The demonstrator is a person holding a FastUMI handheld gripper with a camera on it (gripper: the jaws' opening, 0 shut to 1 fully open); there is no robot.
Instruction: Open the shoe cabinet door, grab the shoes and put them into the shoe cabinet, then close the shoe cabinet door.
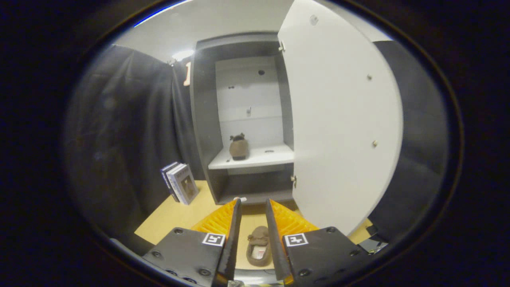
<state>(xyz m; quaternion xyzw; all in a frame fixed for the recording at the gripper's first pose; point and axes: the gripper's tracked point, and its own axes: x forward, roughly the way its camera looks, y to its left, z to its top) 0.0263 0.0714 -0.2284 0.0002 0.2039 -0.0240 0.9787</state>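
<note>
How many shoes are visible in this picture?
2. One shoe stands on the shelf inside the open cabinet. The other shoe lies on the table, between the hand-held gripper fingers, ungripped. Others may be hidden.

Count, gripper view: shoes 2 – one [238, 147] on cabinet [205, 119] shelf, one [258, 249] on table [175, 217] between fingers of the gripper [252, 207], jaws apart, neither touching it; cabinet 1; door [342, 119] 1, open; books [180, 183] approx. 3, upright, exact number unclear
</note>
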